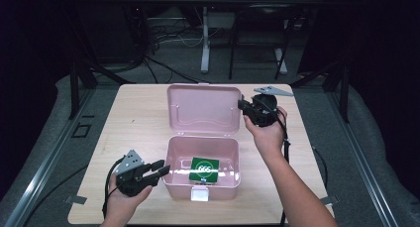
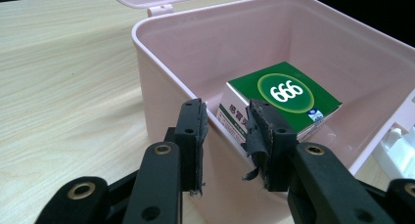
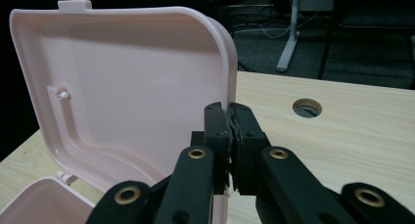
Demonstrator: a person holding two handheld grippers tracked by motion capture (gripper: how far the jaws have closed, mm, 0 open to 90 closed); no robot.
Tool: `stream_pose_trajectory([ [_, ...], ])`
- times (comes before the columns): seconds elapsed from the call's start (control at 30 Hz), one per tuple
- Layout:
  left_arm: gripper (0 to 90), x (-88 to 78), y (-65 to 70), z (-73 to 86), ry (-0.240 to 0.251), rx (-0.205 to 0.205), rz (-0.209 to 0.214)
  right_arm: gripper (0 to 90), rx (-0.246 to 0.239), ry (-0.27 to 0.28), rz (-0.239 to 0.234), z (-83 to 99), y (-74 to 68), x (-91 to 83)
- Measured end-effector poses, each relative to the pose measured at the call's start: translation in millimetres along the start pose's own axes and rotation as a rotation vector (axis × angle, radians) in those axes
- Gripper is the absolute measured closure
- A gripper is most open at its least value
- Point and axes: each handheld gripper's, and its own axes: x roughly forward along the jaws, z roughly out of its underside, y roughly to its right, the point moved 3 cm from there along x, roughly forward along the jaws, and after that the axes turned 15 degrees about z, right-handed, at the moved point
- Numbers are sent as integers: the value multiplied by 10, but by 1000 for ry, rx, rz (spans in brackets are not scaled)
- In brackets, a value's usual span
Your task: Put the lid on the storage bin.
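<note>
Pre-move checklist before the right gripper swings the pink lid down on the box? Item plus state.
1. Right gripper clamped on the edge of the pink plastic hinged lid: ok, jaws shut on the rim.
2. Lid fully open and upright: ok.
3. Green cardboard carton with a white 999 lying flat inside the pink plastic box: ok, well below the rim.
4. Left gripper steadying the box: cannot tell; its jaws straddle the near wall with a gap, not pressing.
5. Left jaws out of the lid's closing path: not ok, they sit over the rim.
6. White front latch free: ok.

Pink box (image 1: pixel 173 160) — green-white carton (image 1: pixel 204 169)
</note>
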Motion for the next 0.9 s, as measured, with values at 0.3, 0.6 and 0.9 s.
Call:
stream_pose_trajectory([
  [0.3, 673, 0, 3, 1, 2, -4, -3, 873, -26, 41, 9, 49, -36, -118],
  [0.6, 675, -2, 11, -1, -4, -3, -11, 871, -36, 71, 9, 97, -55, -220],
  [0.9, 674, -2, 12, 0, -3, -5, -10, 869, -46, 92, 27, 140, -89, -301],
])
